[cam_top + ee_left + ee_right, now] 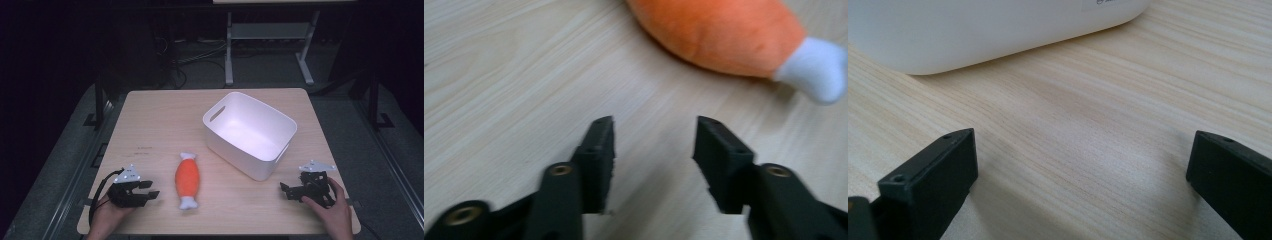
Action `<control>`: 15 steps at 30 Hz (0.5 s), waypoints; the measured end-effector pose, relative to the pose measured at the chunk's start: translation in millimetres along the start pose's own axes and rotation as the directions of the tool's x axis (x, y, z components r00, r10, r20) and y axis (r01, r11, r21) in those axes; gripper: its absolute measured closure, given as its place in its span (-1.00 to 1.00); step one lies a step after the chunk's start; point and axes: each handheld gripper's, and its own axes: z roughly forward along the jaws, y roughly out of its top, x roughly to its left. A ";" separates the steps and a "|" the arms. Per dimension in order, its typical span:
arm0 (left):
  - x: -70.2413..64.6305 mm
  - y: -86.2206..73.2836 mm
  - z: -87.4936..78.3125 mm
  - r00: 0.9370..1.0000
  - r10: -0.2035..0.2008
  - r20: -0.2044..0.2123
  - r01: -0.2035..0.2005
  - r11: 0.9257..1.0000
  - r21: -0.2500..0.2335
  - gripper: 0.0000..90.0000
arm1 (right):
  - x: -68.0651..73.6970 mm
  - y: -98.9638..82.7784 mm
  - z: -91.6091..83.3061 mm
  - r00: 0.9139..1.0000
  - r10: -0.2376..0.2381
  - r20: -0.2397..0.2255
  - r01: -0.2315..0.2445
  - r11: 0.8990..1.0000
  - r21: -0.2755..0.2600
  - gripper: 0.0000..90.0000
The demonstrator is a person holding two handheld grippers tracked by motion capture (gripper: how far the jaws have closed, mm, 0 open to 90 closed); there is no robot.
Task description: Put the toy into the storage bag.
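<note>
The left gripper [148, 189] sits low over the near left part of the desk [155, 115], held in a hand [107, 215] that comes in from the near edge, and its fingers [596, 160] stand parted with only bare wood between them. Just ahead of those fingers, a little off to one side, lies the orange plush toy [187, 176], shaped like a drumstick with a white knob at each end; it rests flat on the desk, apart from the fingers and touched by neither of them. In the left gripper view the toy's orange body [724, 30] and one white end stretch across the top, beyond the fingertips. Over on the near right, the right gripper [287, 190] is held in the other hand [332, 212], its fingers [930, 182] spread wide with nothing held, resting close to the wood. Beyond those fingers stands the white bin [250, 132], open-topped with a handle slot in its wall; its rounded base [973, 30] rises just past the fingertips in the right gripper view, near but not touching. The toy lies between the two pairs of fingers, nearer the left pair, and beside the bin rather than in it.
</note>
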 end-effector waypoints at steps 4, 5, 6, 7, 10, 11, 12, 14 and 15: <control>-3.6 7.1 -2.3 0.999 -0.008 0.053 0.007 1.000 0.016 0.54 | 0.0 0.0 0.1 1.000 0.000 0.000 0.000 1.000 0.000 -1.00; -4.4 8.1 -2.6 0.998 -0.007 0.060 0.006 1.000 0.017 0.61 | 0.0 0.0 0.1 1.000 0.000 0.000 0.000 1.000 0.000 -1.00; -5.3 9.7 -3.2 0.998 -0.006 0.068 0.004 1.000 0.021 0.67 | 0.0 0.0 0.0 1.000 0.000 0.000 0.000 1.000 0.000 -1.00; -6.5 11.5 -3.5 0.997 -0.004 0.076 0.002 1.000 0.026 0.74 | 0.0 0.0 0.0 1.000 0.000 0.000 0.000 1.000 0.000 -1.00; -9.5 15.6 -4.6 0.995 0.004 0.096 -0.008 0.999 0.042 0.93 | 0.0 0.0 0.1 1.000 0.000 0.000 0.000 1.000 -0.001 -1.00; -11.1 17.7 -4.8 0.995 0.005 0.104 -0.010 0.999 0.044 0.98 | 0.0 0.0 0.0 1.000 -0.001 0.000 0.001 1.000 0.000 -1.00; -13.1 20.4 -5.3 0.994 0.010 0.107 -0.015 0.999 0.050 0.99 | -0.1 0.0 0.1 1.000 -0.001 0.000 0.001 1.000 0.000 -1.00; -16.2 24.1 -5.7 0.994 0.018 0.112 -0.024 0.998 0.051 0.99 | -0.1 0.0 0.1 1.000 -0.001 0.000 0.001 1.000 0.000 -1.00; -17.8 26.2 -5.8 0.993 0.023 0.115 -0.029 0.998 0.050 0.99 | 0.0 0.0 0.0 1.000 0.000 0.000 0.000 1.000 0.000 -1.00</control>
